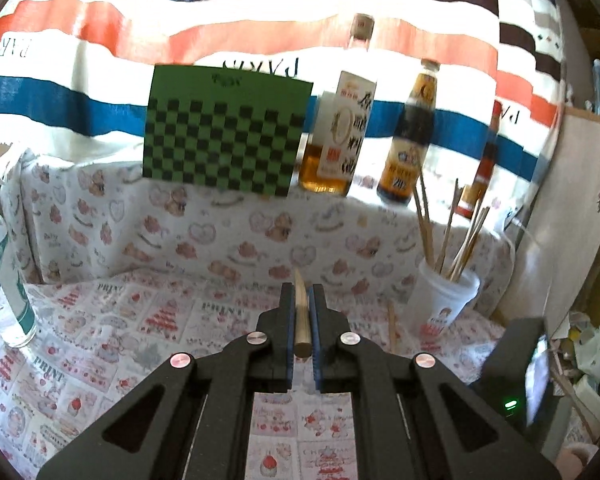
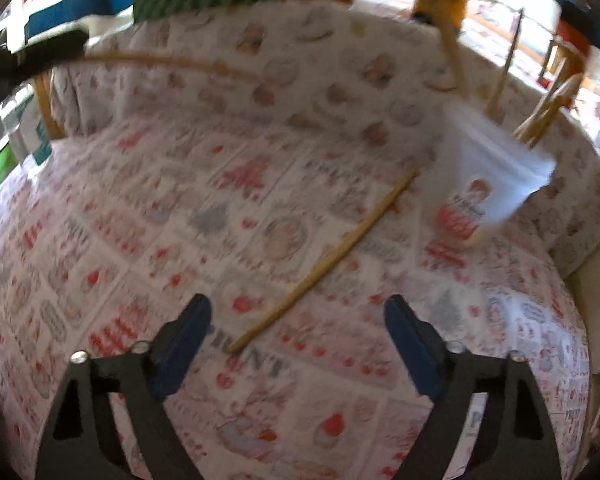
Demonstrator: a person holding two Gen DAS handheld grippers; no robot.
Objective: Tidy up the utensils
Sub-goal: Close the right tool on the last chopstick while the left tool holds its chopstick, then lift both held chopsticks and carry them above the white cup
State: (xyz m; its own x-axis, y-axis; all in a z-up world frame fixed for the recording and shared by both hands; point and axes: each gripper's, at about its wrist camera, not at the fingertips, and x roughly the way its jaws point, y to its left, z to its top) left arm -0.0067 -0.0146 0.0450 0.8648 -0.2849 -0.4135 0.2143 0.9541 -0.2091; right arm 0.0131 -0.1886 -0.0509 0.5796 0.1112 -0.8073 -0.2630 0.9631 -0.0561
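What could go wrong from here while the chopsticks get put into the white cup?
1. The left gripper pinches its chopstick near one end, so it could pivot or slip.
2. The white cup is light-looking and crowded with leaning chopsticks; a nudge might tip it.
3. The open right gripper nears the loose chopstick lying flat; it may roll away.

**Bright daylight, one sharp view and one smeared**

Strong light pours in behind the bottles [image 1: 336,136], blowing the cloth there to white glare. My left view is crisp at centre, bending hard at its dark round rim. My right view is motion-blurred throughout; the white cup [image 2: 496,184] and tablecloth print [image 2: 260,360] smear softly.
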